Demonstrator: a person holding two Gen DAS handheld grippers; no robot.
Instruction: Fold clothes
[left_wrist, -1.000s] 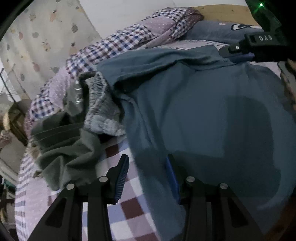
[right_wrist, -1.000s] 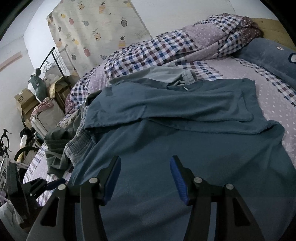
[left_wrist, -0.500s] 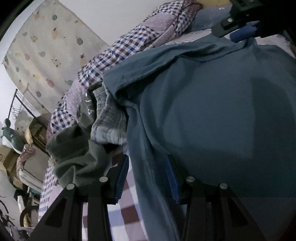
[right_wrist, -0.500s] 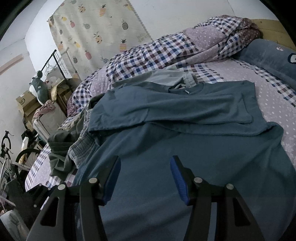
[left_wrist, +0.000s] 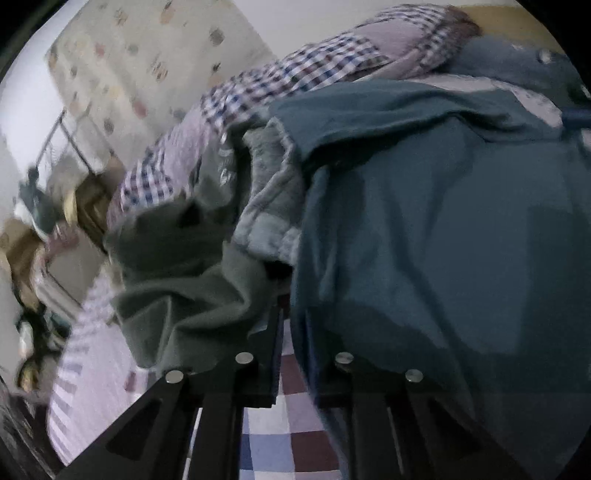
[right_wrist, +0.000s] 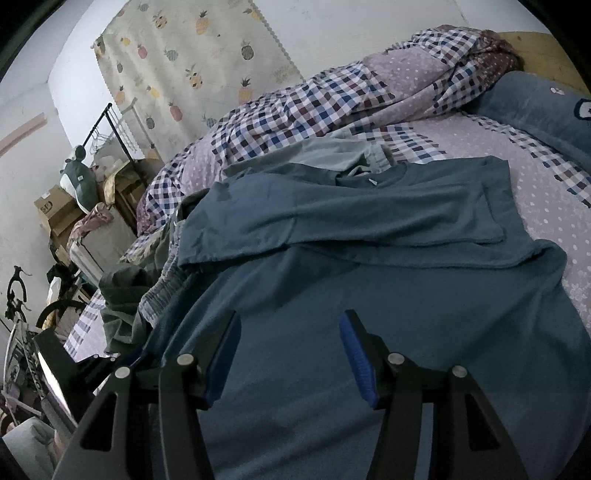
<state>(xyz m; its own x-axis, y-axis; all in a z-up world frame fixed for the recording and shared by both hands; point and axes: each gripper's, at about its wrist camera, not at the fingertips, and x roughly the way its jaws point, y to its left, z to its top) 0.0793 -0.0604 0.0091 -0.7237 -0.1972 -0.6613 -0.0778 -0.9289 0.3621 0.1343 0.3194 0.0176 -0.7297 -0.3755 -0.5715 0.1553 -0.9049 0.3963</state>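
A blue T-shirt (right_wrist: 369, 295) lies spread over the bed (right_wrist: 517, 177), its top part folded down toward the near side so that the collar faces up at the far end. The left gripper (left_wrist: 295, 354) is at the shirt's left edge, near the hem: its fingers (left_wrist: 271, 354) are closing, and the shirt's edge runs down between them, though the blur does not let me tell whether the pads already press on the cloth. The right gripper (right_wrist: 290, 354) hangs above the near part of the shirt with its fingers (right_wrist: 354, 354) spread wide and nothing between them; the blue cloth shows in the gap below. Just left of the shirt lies a crumpled heap: a grey knitted garment (left_wrist: 269, 206) touching the shirt's edge, and a dark green garment (left_wrist: 184, 288) nearer and further left. A pale garment (right_wrist: 332, 151) peeks out beyond the collar. The bed has a lilac dotted sheet with checked patches; a checked quilt (right_wrist: 314, 107) is bunched along the far side and a blue pillow (right_wrist: 535, 107) sits far right. On the wall hangs a pineapple-print cloth (right_wrist: 184, 62). Left of the bed stand a clothes rack (right_wrist: 110, 125) and cardboard boxes (right_wrist: 55, 210); what they contain is not visible.
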